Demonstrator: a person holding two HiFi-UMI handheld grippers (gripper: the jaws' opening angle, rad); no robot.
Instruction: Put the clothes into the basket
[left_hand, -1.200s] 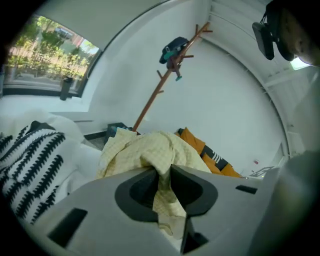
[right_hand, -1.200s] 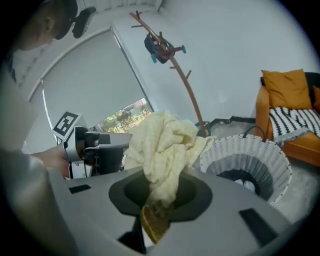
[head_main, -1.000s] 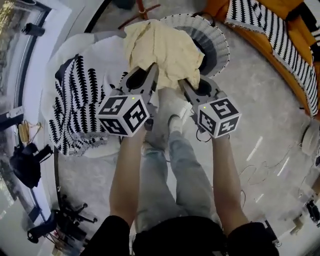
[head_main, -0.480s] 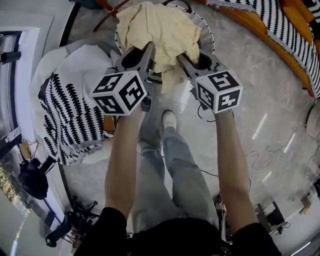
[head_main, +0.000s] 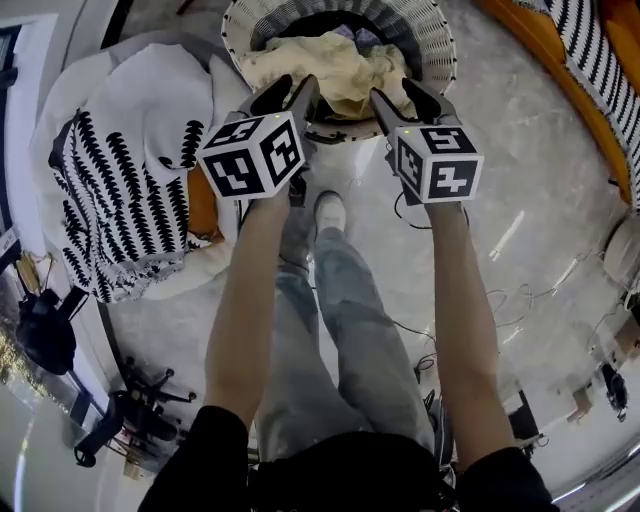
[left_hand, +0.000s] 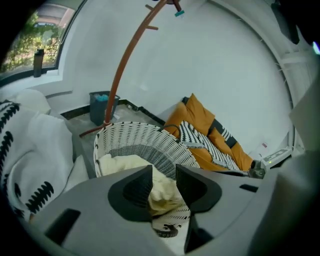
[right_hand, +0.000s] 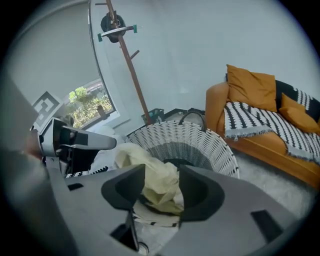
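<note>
While both grippers point down at the near rim of the basket (head_main: 436, 45), the cloth (head_main: 335, 62) lies crumpled inside it, pale yellow, filling most of the opening.

Left gripper (head_main: 297, 88): jaws have just been opening. In its own view they stand apart, with a fold of the cloth showing in the gap between them. The pads do not look pressed onto it, so I read it as let go.

Right gripper (head_main: 405, 92): jaws likewise have just been opening. They stand apart, wider than the left pair, with the cloth bunched loosely between them and no clamp on it.

From the head view the two grippers sit side by side, tips at the near edge of the cloth, marker cubes toward the camera. A bare forearm runs back from each.

Basket: round, white-and-black weave, dark inside, upright on the pale floor. A darker item shows behind the cloth at the far side; I cannot tell what it is.

Surroundings:
- blanket (head_main: 120, 200), white with black leaf print, draped over a white seat left of the basket
- sofa (right_hand: 250, 90), orange, with a striped throw (right_hand: 265, 122), right of the basket
- brown coat stand (right_hand: 131, 75) behind the basket, by the white wall
- the person's jeans (head_main: 345, 330) and one pale shoe (head_main: 328, 210) just short of the basket
</note>
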